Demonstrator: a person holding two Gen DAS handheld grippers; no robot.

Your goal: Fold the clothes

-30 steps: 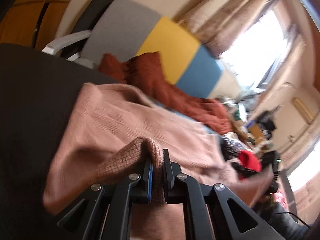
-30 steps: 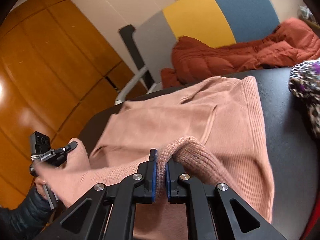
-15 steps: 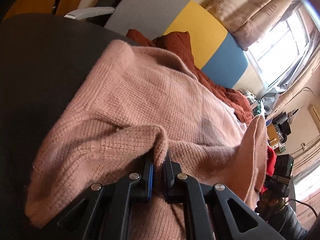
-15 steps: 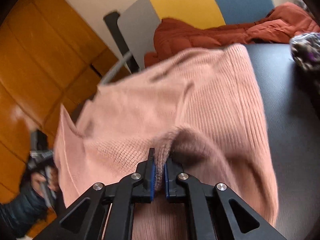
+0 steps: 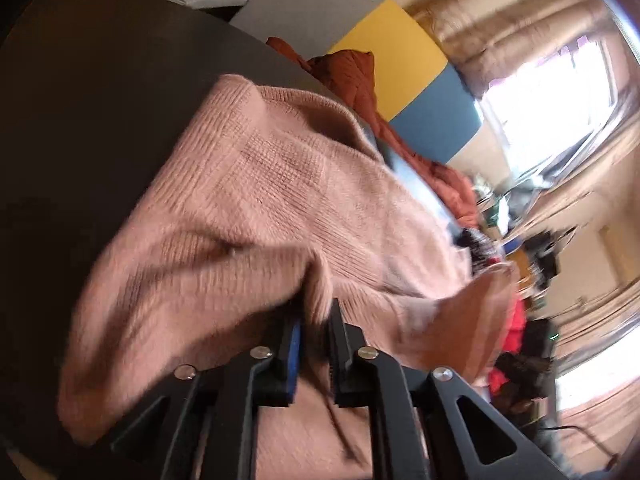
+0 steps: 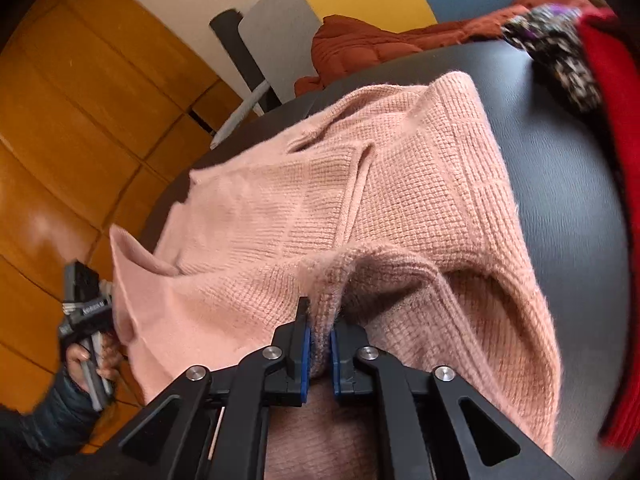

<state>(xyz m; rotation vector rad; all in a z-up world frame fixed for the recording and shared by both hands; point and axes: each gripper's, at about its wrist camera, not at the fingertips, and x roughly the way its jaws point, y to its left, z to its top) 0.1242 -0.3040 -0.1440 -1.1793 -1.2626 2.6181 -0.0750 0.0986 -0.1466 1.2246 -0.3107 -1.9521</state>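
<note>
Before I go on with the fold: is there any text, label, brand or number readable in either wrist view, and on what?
No text reads clearly in either view.
Left gripper's body, seen from the right wrist: a white printed strip, too small and blurred to read.
Pink sweater: no tag or label showing.
Dark table: no markings visible.

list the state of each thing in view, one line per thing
pink sweater: folded over on itself on the table, a bunch of knit between each gripper's pads
left gripper: jaws opening, knit between them
right gripper: jaws opening, knit between them
black table: sweater lying on it
rust jacket: crumpled beyond the table's far edge
red garment: heaped at the table's edge
</note>
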